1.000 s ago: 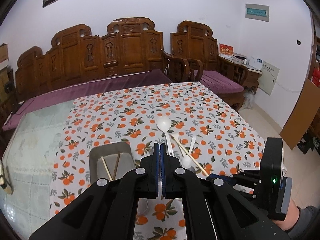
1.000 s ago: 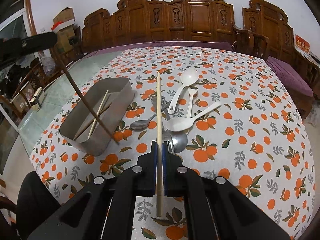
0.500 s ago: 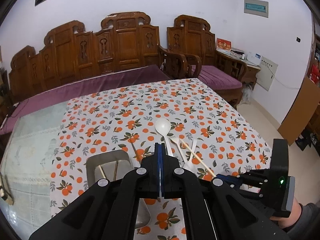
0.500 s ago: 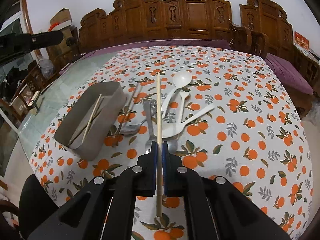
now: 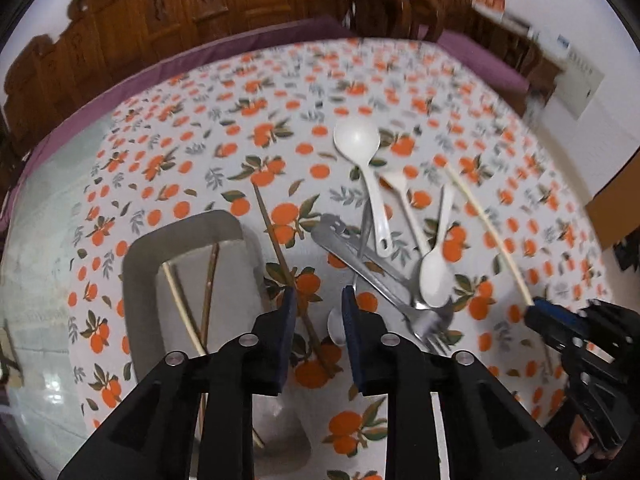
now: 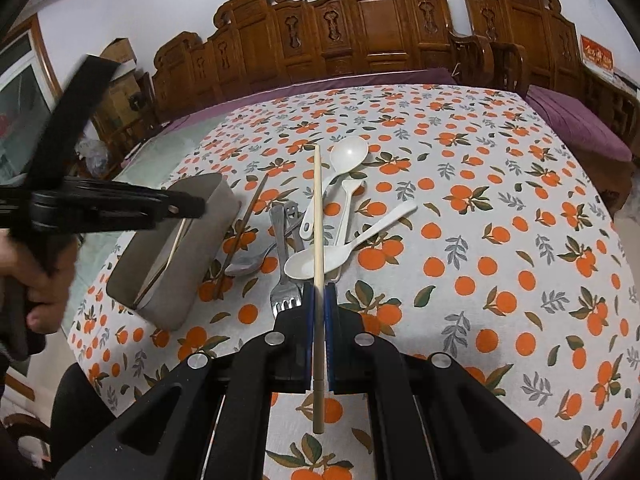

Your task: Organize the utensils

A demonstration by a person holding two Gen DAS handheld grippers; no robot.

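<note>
Orange-print tablecloth [image 6: 480,208] covers the table; carved wooden benches [image 6: 360,32] behind

Carved wooden benches [image 6: 368,28] with purple cushions (deep plum) lined a white wall [image 6: 160,0]; a window [image 6: 20,92] glowed left.

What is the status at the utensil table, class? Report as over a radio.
Left tongs opening over dark chopstick beside tray. Right tongs shut on pale chopstick. Spoon-and-fork pile uncleared.
</note>
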